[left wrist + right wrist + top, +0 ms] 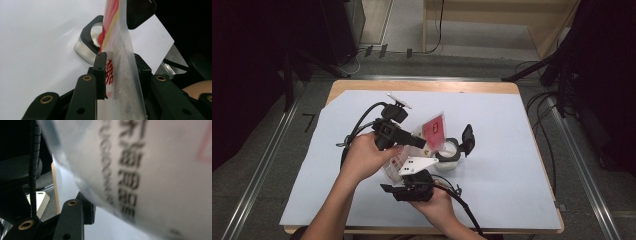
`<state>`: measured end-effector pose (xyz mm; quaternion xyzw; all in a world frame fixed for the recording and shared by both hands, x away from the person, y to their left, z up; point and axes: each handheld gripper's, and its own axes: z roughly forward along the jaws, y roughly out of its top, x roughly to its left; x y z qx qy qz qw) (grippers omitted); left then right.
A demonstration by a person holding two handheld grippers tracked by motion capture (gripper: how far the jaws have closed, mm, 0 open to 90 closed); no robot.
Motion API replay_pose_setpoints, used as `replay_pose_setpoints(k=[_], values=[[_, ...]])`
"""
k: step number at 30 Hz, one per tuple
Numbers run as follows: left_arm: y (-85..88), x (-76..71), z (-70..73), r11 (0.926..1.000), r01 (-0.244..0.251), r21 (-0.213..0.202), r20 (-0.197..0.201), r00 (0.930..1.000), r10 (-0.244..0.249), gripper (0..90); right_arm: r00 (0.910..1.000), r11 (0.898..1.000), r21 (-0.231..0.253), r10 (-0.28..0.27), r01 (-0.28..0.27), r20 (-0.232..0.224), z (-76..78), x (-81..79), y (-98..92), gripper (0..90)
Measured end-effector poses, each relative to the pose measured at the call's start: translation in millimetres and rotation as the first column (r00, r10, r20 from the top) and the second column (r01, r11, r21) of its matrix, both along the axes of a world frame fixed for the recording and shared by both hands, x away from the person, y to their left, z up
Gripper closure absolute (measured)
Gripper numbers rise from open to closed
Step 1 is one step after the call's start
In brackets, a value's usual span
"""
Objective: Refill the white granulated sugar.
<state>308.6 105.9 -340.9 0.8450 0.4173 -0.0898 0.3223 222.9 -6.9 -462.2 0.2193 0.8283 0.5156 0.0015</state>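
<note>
Here the left gripper was clamped on a clear packet with red print, held tilted over a lidded jar on the table, while the right gripper's jaws stood open beneath the packet.

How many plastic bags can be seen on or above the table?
1. The bag is held up above the table's middle, clamped in the left gripper, its top leaning over the open jar. Hands may hide others.
</note>
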Motion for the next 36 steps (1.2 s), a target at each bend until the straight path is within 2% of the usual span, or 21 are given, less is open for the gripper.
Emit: replay_pose_setpoints(k=[3, 7, 11, 13, 20, 26, 36], values=[[0.5, 1.2, -2.3, 1.0000, 0.008, 0.006, -0.007, 0.9999, -0.008, 71.4, 0.9999, 1.000, -0.013, -0.004, 0.004, 0.016, -3.4, -0.8, -0.2, 58.8], [1.3, -0.2, -3.1, 0.9998, 0.004, 0.022, 0.004, 1.0000, -0.004, 75.9, 0.9989, 0.999, -0.044, -0.012, 0.014, 0.044, -6.8, -1.4, 0.4, 60.6], [3.2, -2.0, -2.9, 0.9998, 0.006, 0.019, 0.024, 0.9997, -0.006, 78.4, 0.9986, 0.998, -0.053, -0.014, 0.016, 0.051, -6.5, -0.7, 0.0, 60.7], [3.4, -2.6, -2.7, 0.9999, 0.005, 0.016, 0.018, 0.9998, -0.006, 79.9, 0.9980, 0.998, -0.062, -0.020, 0.023, 0.060, -6.5, 0.1, -0.6, 60.6], [6.8, -2.5, -4.6, 0.9995, 0.031, 0.003, 0.041, 0.9987, -0.031, 81.6, 0.9978, 0.997, -0.072, -0.032, 0.036, 0.059, -8.0, 4.5, -4.1, 60.7], [10.2, -2.8, -4.7, 0.9989, 0.041, -0.024, 0.056, 0.9976, -0.040, 85.3, 0.9949, 0.995, -0.090, -0.037, 0.045, 0.094, -7.9, 4.8, -4.9, 60.7], [18.4, -5.0, 0.0, 0.9955, 0.073, -0.059, 0.089, 0.9937, -0.068, 86.5, 0.9911, 0.993, -0.094, -0.055, 0.067, 0.121, -7.9, 8.2, -9.3, 59.6]])
